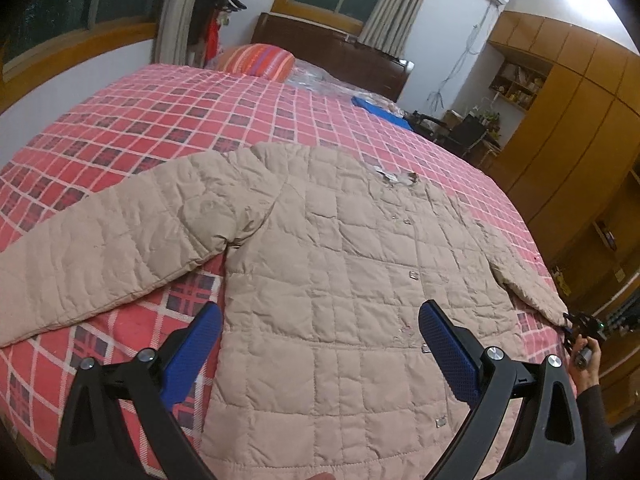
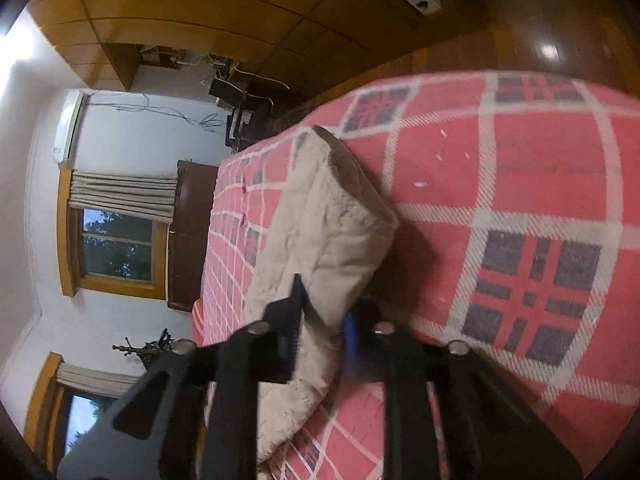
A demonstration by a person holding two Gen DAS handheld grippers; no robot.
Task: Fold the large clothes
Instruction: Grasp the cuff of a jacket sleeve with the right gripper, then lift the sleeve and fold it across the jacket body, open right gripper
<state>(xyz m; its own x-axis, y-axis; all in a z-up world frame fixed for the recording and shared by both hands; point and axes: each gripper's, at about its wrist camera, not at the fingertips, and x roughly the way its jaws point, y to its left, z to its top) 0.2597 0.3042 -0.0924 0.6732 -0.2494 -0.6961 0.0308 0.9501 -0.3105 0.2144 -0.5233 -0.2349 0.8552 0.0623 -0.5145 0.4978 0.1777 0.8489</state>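
Beige quilted jacket (image 1: 340, 272) spread flat, front up, on the bed (image 1: 160, 120) with its pink plaid cover, snaps down the middle, collar toward the headboard. Both sleeves stretched out to the sides: left sleeve (image 1: 100, 248) lying across the plaid, well clear of the body; right sleeve (image 1: 528, 284) running out toward the bed's edge.

Left hand-held gripper (image 1: 320, 344) poised above the lower half of the jacket, blue fingers (image 1: 448, 348) spread wide apart, nothing between them. Right hand-held gripper (image 2: 324, 320) closed on the cuff (image 2: 340, 240) of the right sleeve, seen in the right wrist view with the padded fabric pinched between its fingers; in the left wrist view, the same tool tiny at the sleeve's end, a hand (image 1: 586, 364) on its handle.

Judged by the layout: very early. Garment laid out and smoothed, no fold made yet in body or sleeves. Likely step in hand: bringing the right sleeve in across the chest. Left to do, probably: right sleeve over, left sleeve over, sides in if wanted, then hem up toward the collar. Puffy filling likely to spring back, so folds may need pressing down.
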